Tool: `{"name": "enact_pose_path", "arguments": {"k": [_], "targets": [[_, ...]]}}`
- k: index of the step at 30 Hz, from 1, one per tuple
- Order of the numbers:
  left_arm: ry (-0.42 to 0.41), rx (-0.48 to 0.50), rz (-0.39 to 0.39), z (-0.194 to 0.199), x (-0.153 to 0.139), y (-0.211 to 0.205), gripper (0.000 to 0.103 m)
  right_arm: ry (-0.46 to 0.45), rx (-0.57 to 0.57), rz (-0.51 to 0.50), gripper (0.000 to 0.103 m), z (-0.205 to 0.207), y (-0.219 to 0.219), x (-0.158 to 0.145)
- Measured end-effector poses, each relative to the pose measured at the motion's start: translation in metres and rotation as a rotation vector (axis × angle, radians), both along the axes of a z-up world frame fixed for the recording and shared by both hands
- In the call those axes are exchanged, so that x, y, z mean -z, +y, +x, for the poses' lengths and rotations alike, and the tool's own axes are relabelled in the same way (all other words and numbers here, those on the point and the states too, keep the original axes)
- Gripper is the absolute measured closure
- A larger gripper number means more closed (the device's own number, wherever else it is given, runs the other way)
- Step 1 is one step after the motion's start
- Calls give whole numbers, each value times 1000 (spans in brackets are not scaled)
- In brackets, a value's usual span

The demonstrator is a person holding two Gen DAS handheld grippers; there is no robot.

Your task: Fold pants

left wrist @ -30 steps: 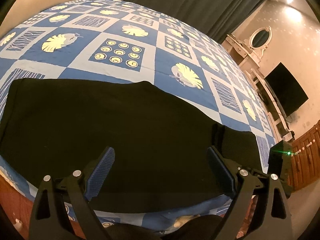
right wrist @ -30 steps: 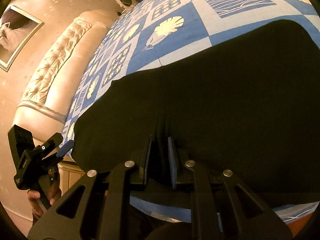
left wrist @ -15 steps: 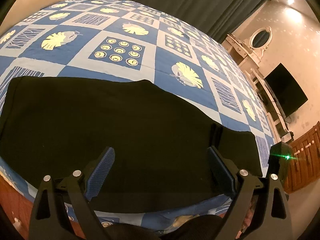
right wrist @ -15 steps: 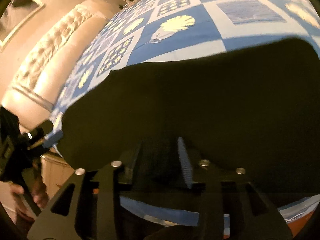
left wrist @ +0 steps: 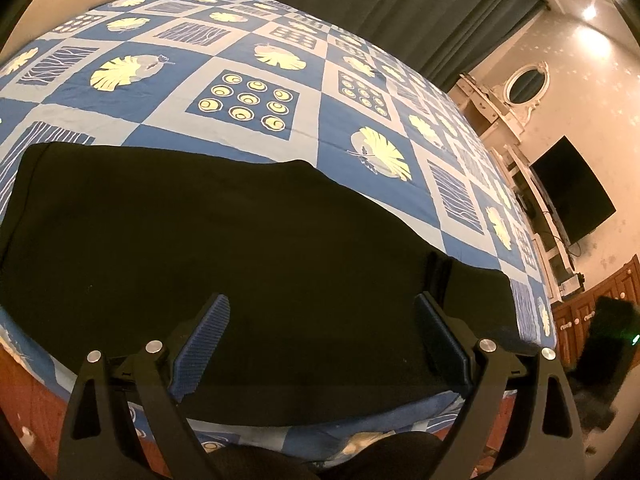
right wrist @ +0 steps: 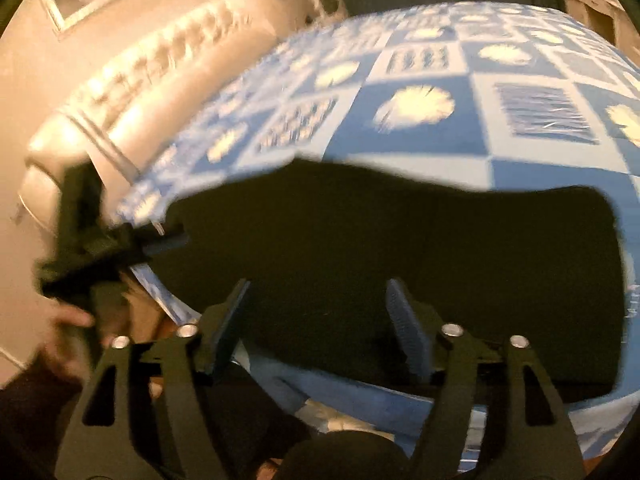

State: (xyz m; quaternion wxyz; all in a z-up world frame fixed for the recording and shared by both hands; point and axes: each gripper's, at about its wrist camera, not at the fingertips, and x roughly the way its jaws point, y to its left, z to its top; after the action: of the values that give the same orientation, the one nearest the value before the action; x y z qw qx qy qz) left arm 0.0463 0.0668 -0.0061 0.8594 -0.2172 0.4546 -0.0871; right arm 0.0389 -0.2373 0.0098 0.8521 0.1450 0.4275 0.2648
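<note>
Across the near part of the bed (left wrist: 360,92), over its blue-and-white patterned cover, we see the black pants (left wrist: 240,264) lying flat in a wide dark slab, the near edge running close to the bed's own near edge. From the left wrist view, our left claw (left wrist: 322,340) hangs just above that near edge, its blue ribbed pads spread wide apart with only black cloth showing between them; it grips nothing. A narrow raised pleat in the pants stands just beyond the right-hand pad, and beyond that pleat the cloth ends short of the bed's corner. Far past the bed we make out dark green curtains (left wrist: 400,12), a white dresser with an oval mirror (left wrist: 524,84), and a black television (left wrist: 568,192) on the wall.

The right wrist view is smeared by motion. Our right claw (right wrist: 320,316) is also released, its two pads held clearly apart over the near edge of the pants (right wrist: 380,256), nothing caught between them. To the left of the pants in that view we see the other claw (right wrist: 120,240) as a dark blur at the bed's side, with a hand under it, and behind it the tufted beige headboard (right wrist: 140,80).
</note>
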Motion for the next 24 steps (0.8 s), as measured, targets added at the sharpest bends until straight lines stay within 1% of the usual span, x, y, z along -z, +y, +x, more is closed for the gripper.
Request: {"name": "enact_pose_path", "arguments": {"k": [2,3,5,6,9,11,12,13,16,17,18,19,20,21,22,23,24], "targets": [[1,-1,-1,0,0,1,11,21,79,49,23,5,-43,-4],[1,0,-2,0,0,1,11,47,154,77,22,9,-78,-1],[2,-1,0,0,0,1,11,143,288,144,22,15,-141,19],[1,0,-1,0,0,1,11,193,309,185,22,19,-160,31],[2,0,-2,0,0,1,11,360,313,355,22,24,-200,80],[5,-4,2,-1,1,0,11,433,273,440,22,26,-207,106],[9,-4,4,-1,2,0,11,465,249,467,22,27,-207,118],[10,-5,4,-2,3,0,11,478,221,486,22,29,-206,124],[13,-9,4,-2,4,-1,11,477,175,536,22,34,-205,129],[14,-9,3,-2,4,-1,11,479,159,549,26,34,-205,129],[13,-9,3,-2,4,-1,11,482,139,543,32,36,-203,129],[16,-8,1,-2,4,-1,11,485,125,520,35,38,-200,130],[17,-8,-3,-2,5,-1,11,486,108,500,43,38,-196,130],[18,-8,-5,-1,6,-1,11,487,94,489,58,39,-193,131],[20,-8,-7,-2,6,-1,11,491,94,470,63,40,-191,132],[21,-8,-9,-1,6,0,11,491,94,446,74,40,-191,131],[21,-8,-9,-1,6,0,11,484,82,413,80,41,-190,131]]}}
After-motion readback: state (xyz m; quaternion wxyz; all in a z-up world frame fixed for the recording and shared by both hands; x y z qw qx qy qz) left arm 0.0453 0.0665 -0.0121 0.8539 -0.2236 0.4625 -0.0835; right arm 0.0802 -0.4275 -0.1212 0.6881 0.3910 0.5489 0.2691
